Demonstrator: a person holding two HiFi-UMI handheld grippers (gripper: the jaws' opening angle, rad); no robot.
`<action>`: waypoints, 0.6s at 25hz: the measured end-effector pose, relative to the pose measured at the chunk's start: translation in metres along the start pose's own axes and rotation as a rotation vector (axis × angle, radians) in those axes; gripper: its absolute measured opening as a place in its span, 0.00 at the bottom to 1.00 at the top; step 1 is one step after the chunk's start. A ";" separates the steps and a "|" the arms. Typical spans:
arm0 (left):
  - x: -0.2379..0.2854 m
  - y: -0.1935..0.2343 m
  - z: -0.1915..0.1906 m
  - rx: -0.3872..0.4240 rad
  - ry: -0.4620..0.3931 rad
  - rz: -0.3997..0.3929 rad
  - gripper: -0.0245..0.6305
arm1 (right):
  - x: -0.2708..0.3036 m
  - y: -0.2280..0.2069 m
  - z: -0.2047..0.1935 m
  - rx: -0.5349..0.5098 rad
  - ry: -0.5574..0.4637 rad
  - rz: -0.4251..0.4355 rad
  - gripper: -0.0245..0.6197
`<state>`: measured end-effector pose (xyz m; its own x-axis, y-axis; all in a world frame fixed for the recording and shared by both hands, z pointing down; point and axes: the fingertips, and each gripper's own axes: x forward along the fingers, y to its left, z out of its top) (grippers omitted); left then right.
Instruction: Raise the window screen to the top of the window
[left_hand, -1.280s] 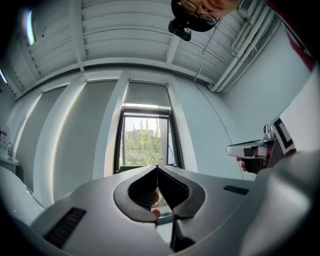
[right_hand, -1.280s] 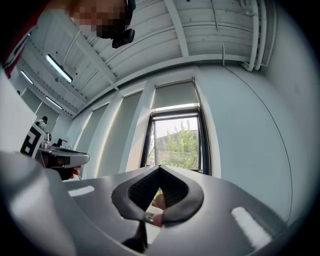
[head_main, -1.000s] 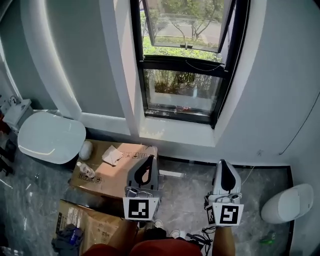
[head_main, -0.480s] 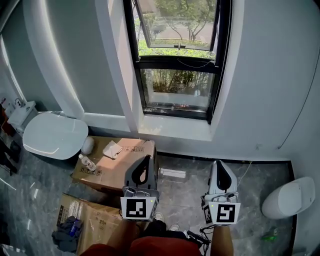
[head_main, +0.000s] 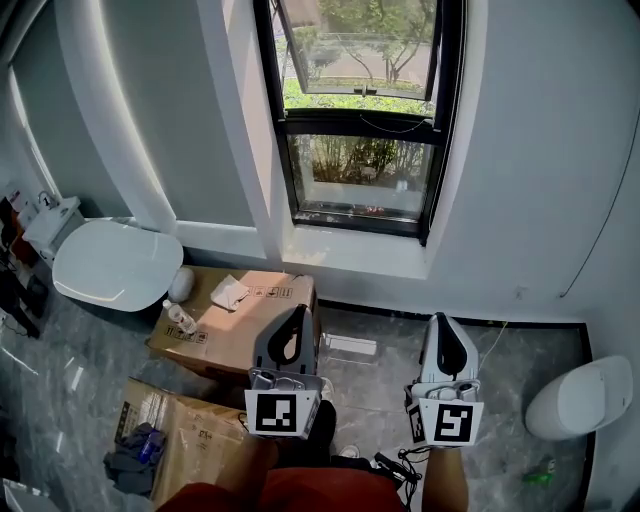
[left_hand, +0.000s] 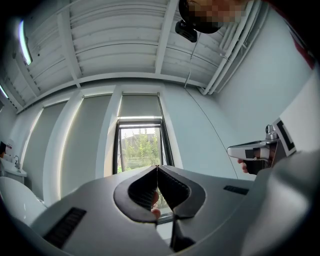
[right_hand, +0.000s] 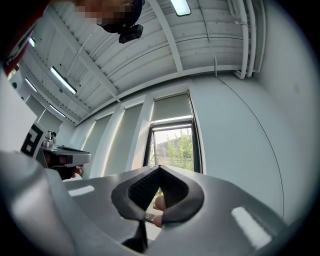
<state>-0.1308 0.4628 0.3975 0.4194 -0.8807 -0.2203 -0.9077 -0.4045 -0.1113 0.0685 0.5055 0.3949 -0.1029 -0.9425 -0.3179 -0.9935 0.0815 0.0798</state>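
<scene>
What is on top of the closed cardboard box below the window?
On the box lie a small bottle and a crumpled white sheet. The left tongs cover its right end, so anything there is hidden.

My left claw (head_main: 299, 311): grey moulded shell, black teardrop opening, black ribbed pads (left_hand: 142, 189) inside. My right claw (head_main: 446, 321): same build, paler shell. Each carries white cube (head_main: 282, 414) with black square markers at rear. I wear red garment (head_main: 300, 496).
</scene>
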 end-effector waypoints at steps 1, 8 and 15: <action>0.001 0.000 0.000 -0.001 -0.002 0.003 0.05 | 0.001 -0.001 0.000 0.000 -0.004 0.000 0.05; 0.015 0.005 -0.004 -0.001 -0.010 -0.002 0.05 | 0.020 -0.004 -0.002 -0.014 -0.018 -0.004 0.05; 0.049 0.021 -0.024 -0.011 -0.022 -0.007 0.05 | 0.058 -0.004 -0.025 -0.037 -0.004 0.003 0.05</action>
<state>-0.1300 0.4054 0.4081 0.4258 -0.8721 -0.2409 -0.9048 -0.4133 -0.1028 0.0683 0.4427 0.3997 -0.1056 -0.9411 -0.3212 -0.9907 0.0717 0.1156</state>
